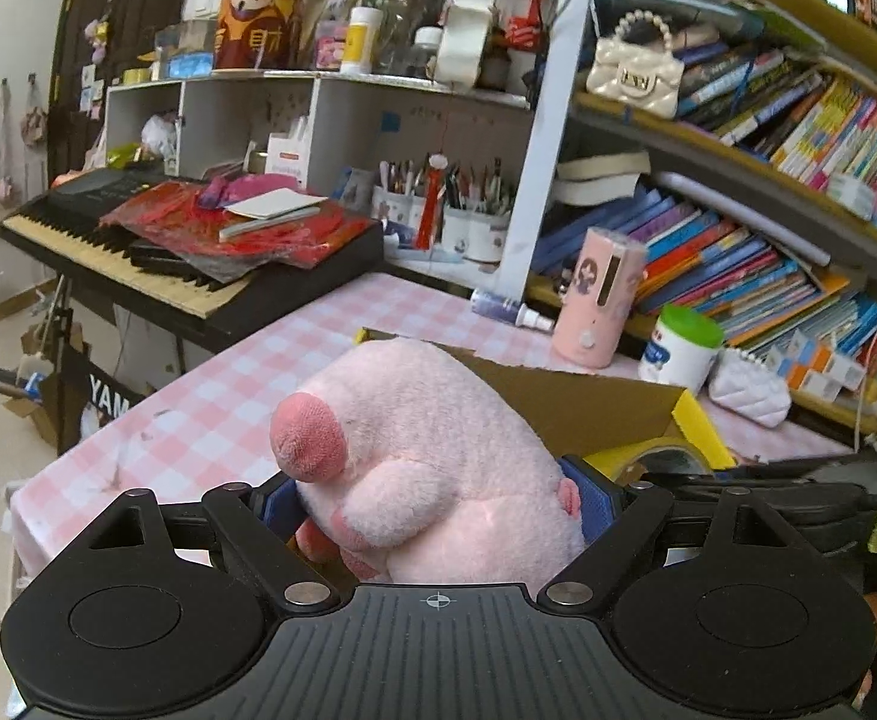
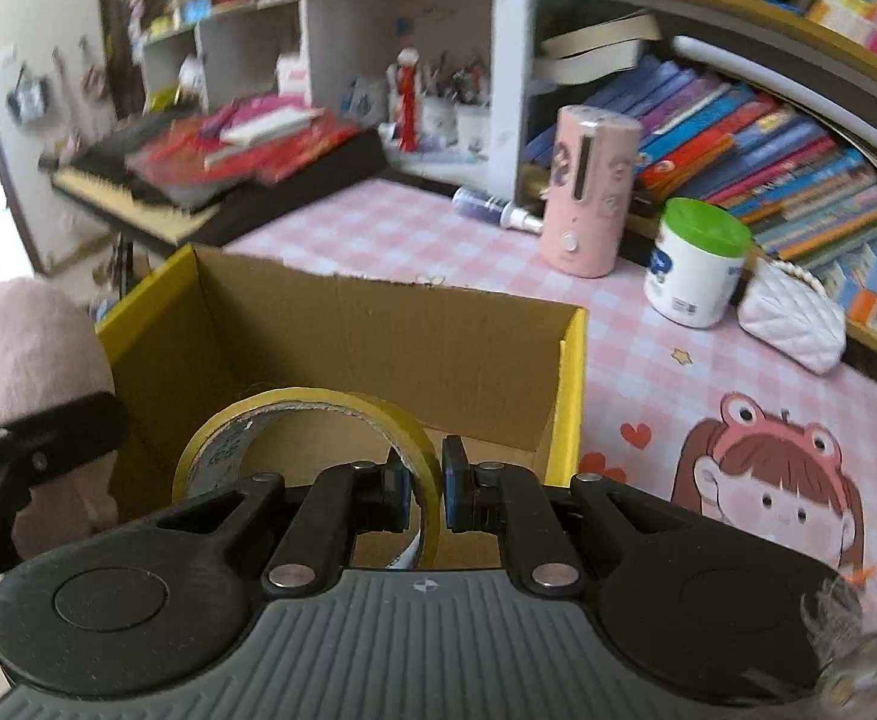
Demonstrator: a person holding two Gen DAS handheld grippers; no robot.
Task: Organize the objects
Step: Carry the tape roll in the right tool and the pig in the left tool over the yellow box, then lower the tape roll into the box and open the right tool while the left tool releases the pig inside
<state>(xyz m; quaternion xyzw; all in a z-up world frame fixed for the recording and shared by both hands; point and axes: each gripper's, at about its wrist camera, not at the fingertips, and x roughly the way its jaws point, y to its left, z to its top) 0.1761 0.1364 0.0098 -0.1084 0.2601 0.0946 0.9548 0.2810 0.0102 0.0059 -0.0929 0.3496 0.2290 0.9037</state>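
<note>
Left wrist view: left gripper (image 1: 438, 501) has its jaws wide, clamped on the pink plush pig (image 1: 432, 450) — blue pads (image 1: 597, 507) pressing its flanks
Pig position: held over the near edge of the cardboard box (image 1: 582, 405), snout toward the keyboard (image 1: 186, 246)
Right wrist view: right gripper (image 2: 425, 495) has its jaws drawn together on the wall of the yellow tape roll (image 2: 312, 438)
Tape position: held upright over the open box (image 2: 378, 330), above its floor
Box: yellow-edged, on the pink checked tablecloth (image 2: 414, 228)
Beyond the box: pink cylinder (image 2: 588, 192), green-lidded white tub (image 2: 696, 264) and white quilted purse (image 2: 792, 324) — lined up along the bookshelf (image 2: 768, 144)
</note>
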